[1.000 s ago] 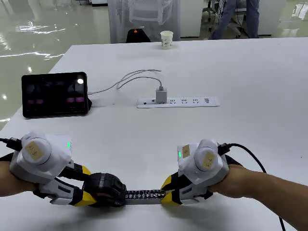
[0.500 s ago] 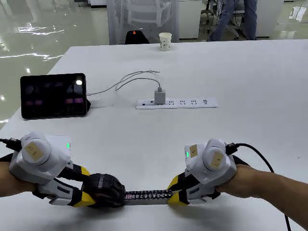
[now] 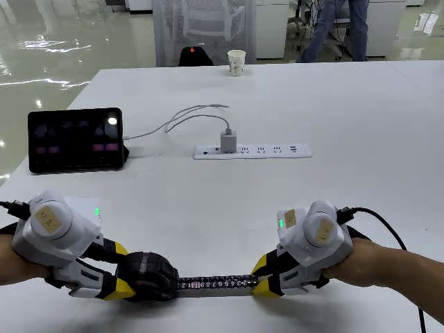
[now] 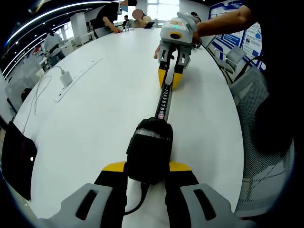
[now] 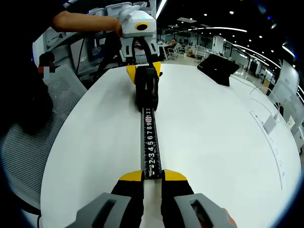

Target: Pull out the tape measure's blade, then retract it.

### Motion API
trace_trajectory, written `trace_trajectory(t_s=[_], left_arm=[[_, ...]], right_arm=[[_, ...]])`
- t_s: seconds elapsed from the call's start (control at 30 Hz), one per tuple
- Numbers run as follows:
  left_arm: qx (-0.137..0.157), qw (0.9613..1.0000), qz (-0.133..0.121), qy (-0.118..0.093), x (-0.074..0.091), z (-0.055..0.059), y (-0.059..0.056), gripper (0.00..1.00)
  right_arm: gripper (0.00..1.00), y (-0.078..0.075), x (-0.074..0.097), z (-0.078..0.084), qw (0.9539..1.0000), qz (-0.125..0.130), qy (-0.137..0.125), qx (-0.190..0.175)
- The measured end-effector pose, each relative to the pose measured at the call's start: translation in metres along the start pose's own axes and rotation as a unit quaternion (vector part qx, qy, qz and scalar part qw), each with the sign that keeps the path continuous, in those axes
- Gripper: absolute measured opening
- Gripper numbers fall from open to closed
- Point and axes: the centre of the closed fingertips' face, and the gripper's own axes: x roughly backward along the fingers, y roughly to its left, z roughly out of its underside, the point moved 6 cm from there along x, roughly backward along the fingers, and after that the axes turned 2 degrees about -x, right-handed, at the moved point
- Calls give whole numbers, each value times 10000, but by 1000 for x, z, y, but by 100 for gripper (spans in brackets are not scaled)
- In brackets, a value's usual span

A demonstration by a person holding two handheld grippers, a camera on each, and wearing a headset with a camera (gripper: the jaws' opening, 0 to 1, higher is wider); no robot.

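At the near left corner of the white bench (image 3: 361,139), the left tongs (image 3: 125,270) are clenched around the black case of the tape measure (image 3: 147,275), one yellow-tipped jaw on each side of it; the left gripper view shows the case wedged between those tips and resting on the bench top. From the case the blade (image 3: 218,283) runs rightward along the near edge of the bench, drawn out partway, straight and low over the surface, its printed numerals facing up. The far end of the blade sits between the jaws of the right tongs (image 3: 262,277), which are closed together on it; in the right gripper view the strip ends just between the two yellow tips. A hand holds each gripper, and a dark cord trails from the right one off the near edge. Farther back, near the left edge, a dark tablet (image 3: 75,139) stands propped up. A pale cable (image 3: 173,119) runs from it to a white charger (image 3: 228,141) plugged into a white power strip (image 3: 252,150) lying at mid-bench. A paper cup (image 3: 236,62) stands upright at the far edge.
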Motion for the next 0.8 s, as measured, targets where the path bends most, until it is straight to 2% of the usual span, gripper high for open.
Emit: trace_trajectory(t_s=[0.8], left_arm=[[17, 10000, -1, 5, 0, 0, 0, 25]], right_arm=[[9, 1, 24, 25, 9997, 92, 219, -81]])
